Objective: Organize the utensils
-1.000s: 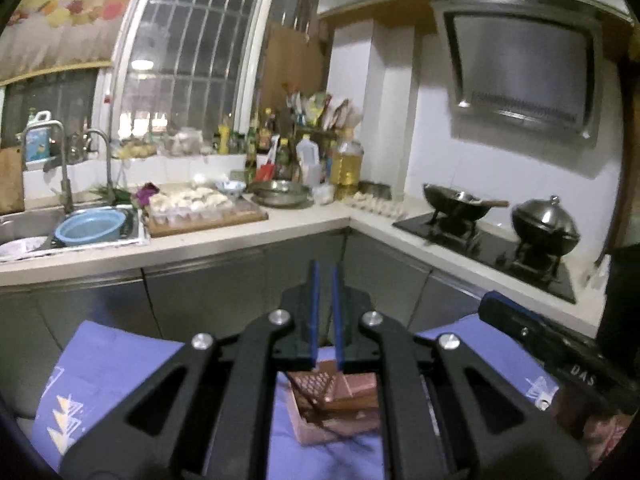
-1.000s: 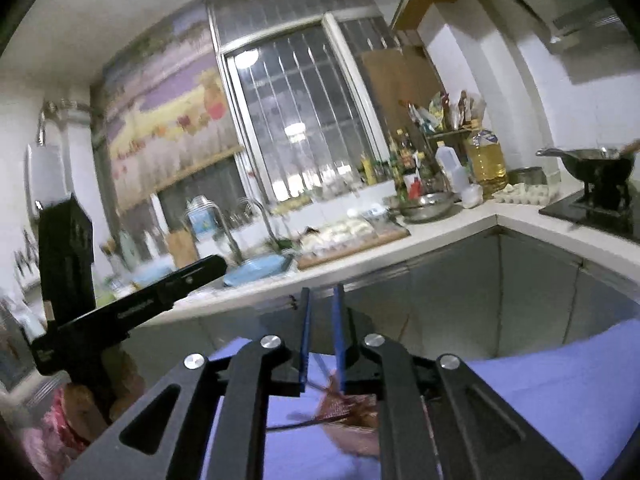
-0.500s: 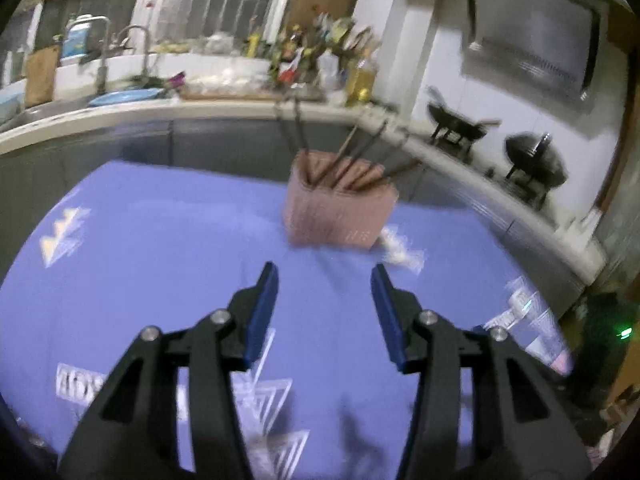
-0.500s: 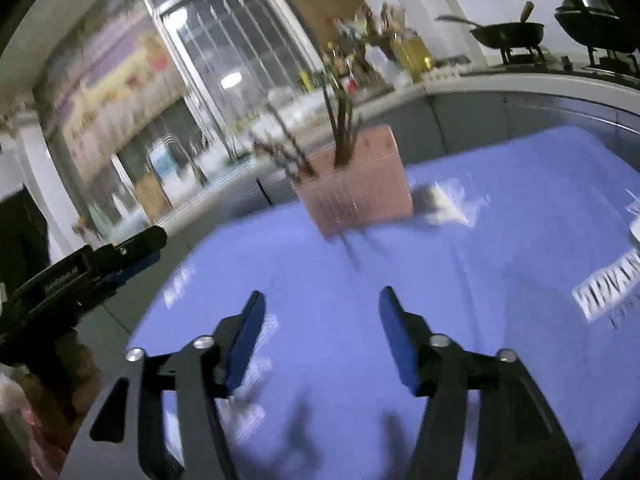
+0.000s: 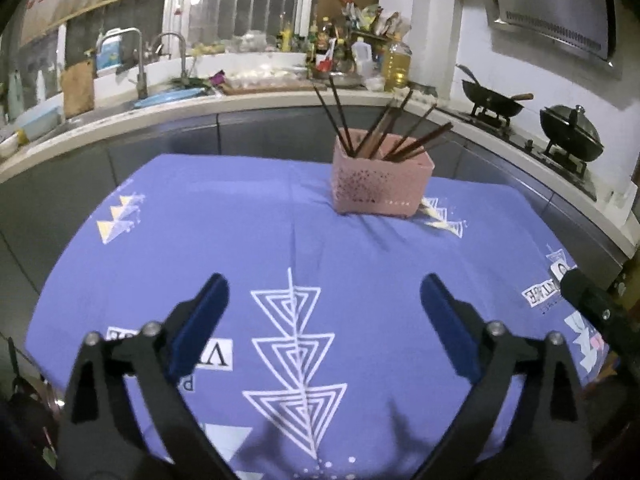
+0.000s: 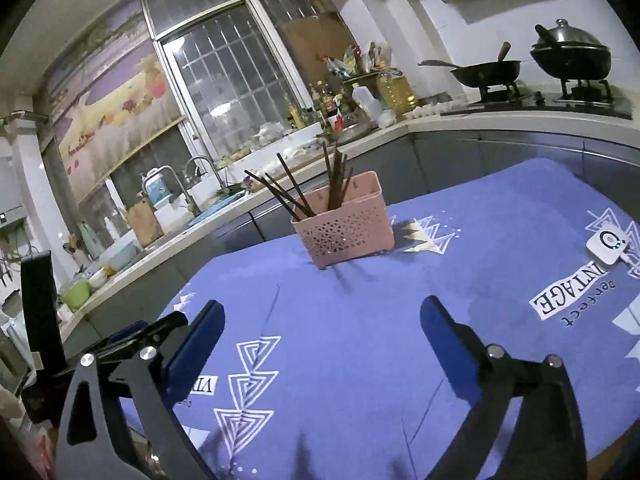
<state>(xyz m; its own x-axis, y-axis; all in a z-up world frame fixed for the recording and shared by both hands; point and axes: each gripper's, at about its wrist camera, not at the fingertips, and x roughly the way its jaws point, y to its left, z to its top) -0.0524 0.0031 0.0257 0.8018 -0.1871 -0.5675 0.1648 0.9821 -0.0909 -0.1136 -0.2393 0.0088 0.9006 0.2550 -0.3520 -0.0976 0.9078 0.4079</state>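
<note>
Above the purple tablecloth (image 5: 224,232), the left gripper (image 5: 324,316) and right gripper (image 6: 320,336) both gape wide and empty. Ahead, chopsticks (image 5: 376,132) stand inside the pink basket (image 5: 380,188). Judging by this, hold clear; nothing loose shows.

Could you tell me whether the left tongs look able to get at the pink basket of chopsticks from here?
Probably yes: the left tongs are open and empty, and only bare blue cloth lies before the pink basket.
</note>
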